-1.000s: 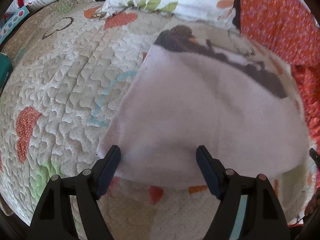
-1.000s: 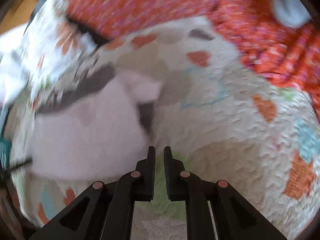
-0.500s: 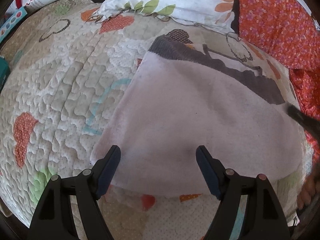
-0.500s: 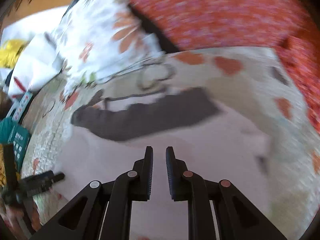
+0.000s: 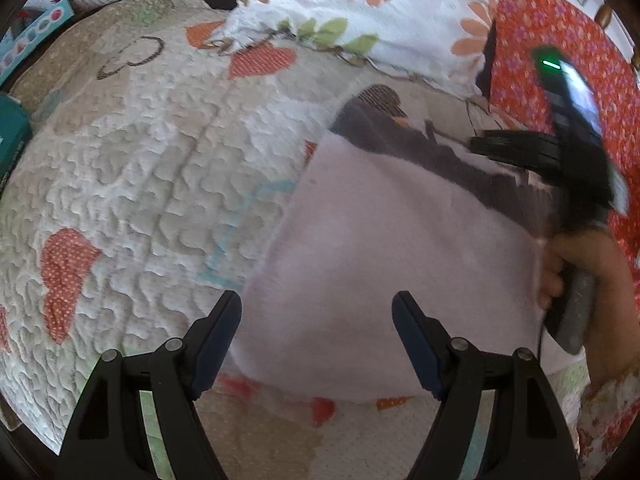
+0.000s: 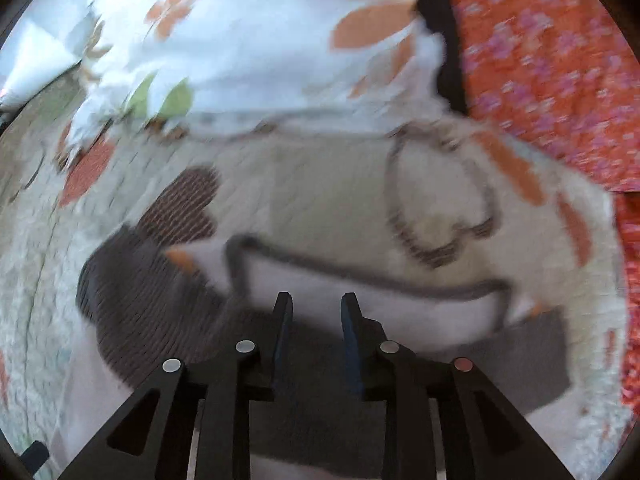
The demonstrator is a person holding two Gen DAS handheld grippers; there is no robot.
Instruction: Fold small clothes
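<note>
Since the earlier frame, right gripper (image 6: 312,316) reaches the garment's (image 5: 392,264) dark collar at 12 o'clock, jaws slightly parted. Left gripper (image 5: 318,320) hovers at 6 o'clock, jaws wide, empty.

L tongs (image 5: 316,340) wide apart | R tongs (image 6: 314,332) part-open | R hand (image 5: 576,264) grips handle

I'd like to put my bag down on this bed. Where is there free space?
The quilt is bare to the left of the pale garment, between it and the teal box. It is crowded on the far right, where the floral pillow and red cloth press in and the right gripper works over the garment's dark band.
</note>
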